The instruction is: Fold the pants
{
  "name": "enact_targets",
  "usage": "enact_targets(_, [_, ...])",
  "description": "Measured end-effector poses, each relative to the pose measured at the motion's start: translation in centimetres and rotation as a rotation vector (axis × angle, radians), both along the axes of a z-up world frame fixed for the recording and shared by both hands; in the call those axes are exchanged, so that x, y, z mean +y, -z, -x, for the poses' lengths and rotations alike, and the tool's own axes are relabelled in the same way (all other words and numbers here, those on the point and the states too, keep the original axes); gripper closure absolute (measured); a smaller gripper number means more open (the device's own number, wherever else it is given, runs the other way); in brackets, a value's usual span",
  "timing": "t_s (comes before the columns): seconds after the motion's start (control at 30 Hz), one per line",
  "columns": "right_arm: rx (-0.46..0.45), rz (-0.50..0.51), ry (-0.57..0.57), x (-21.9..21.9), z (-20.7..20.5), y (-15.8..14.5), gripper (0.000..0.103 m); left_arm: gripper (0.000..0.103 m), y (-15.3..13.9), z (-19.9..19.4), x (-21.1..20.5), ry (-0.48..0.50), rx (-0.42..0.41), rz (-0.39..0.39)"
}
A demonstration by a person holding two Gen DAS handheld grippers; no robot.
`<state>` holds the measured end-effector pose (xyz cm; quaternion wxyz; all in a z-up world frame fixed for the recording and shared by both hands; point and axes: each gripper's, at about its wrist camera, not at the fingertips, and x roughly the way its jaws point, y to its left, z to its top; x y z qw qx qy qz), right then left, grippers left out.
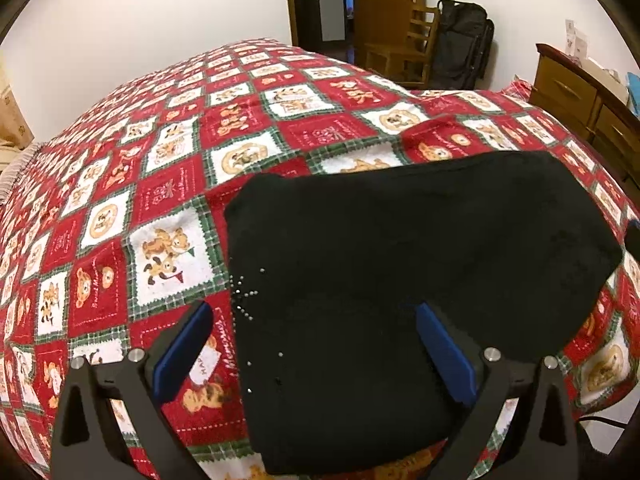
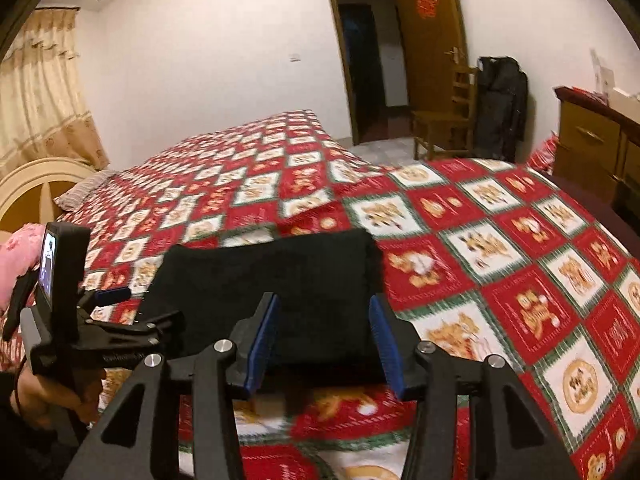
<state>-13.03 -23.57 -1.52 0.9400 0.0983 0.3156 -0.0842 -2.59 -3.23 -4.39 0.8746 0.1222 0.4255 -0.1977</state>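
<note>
The black pants [image 1: 400, 272] lie folded into a compact rectangle on the red patchwork bedspread [image 1: 168, 184]. A few small shiny studs show near their left edge. My left gripper [image 1: 316, 344] hovers open over the near left part of the pants, its blue pads wide apart with nothing pinched. In the right wrist view the pants [image 2: 272, 276] lie just beyond my right gripper [image 2: 324, 340], which is open, its pads clear of the cloth. A hand holds the left gripper [image 2: 140, 304] at the pants' left edge.
The bedspread [image 2: 500, 248] covers a large bed with a cream headboard [image 2: 36, 184] and a pink pillow [image 2: 18, 256] at the left. Beyond the bed stand a wooden chair [image 2: 448, 124], a black bag [image 2: 500, 108], a wooden dresser [image 2: 592, 140] and an open door [image 2: 428, 40].
</note>
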Motion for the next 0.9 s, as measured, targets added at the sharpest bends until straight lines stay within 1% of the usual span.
enact_targets(0.1, [-0.007, -0.011, -0.006, 0.4, -0.6, 0.0, 0.054, 0.000, -0.7, 0.7, 0.0, 0.014, -0.030, 0.001])
enact_targets(0.2, [-0.010, -0.053, 0.008, 0.0, -1.0, 0.2, 0.045, 0.000, -1.1, 0.7, 0.2, 0.014, -0.046, -0.005])
enact_targets(0.23, [-0.012, -0.061, 0.011, -0.1, -1.0, 0.2, 0.044, 0.000, -1.2, 0.5, 0.4, 0.007, -0.043, 0.000])
enact_targets(0.33, [-0.006, -0.090, 0.024, -0.7, -1.0, 0.6, 0.044, 0.000, -1.0, -0.2, 0.8, -0.013, 0.006, 0.034])
enact_targets(0.4, [-0.005, -0.106, 0.029, -1.1, -1.0, 0.7, 0.044, 0.000, -0.7, -0.6, 0.8, -0.022, 0.033, 0.031])
enact_targets(0.47, [-0.006, -0.116, 0.036, -1.5, -0.9, 0.8, 0.044, 0.000, -0.5, -0.7, 0.5, -0.020, 0.036, 0.018])
enact_targets(0.6, [-0.019, -0.097, 0.082, -2.3, -0.6, 0.5, 0.044, 0.000, -0.5, -0.7, 0.0, -0.013, 0.011, -0.008])
enact_targets(0.7, [-0.034, -0.087, 0.106, -3.0, -0.3, 0.2, 0.044, 0.000, -0.8, -0.6, 0.1, -0.016, -0.017, -0.011])
enact_targets(0.83, [-0.049, -0.082, 0.102, -3.1, -0.3, -0.2, 0.044, 0.000, -0.8, -1.0, -0.2, -0.014, 0.006, 0.002])
enact_targets(0.9, [-0.055, -0.069, 0.100, -3.0, -0.5, -0.3, 0.044, 0.000, -1.0, -1.1, -0.4, -0.013, 0.005, 0.002])
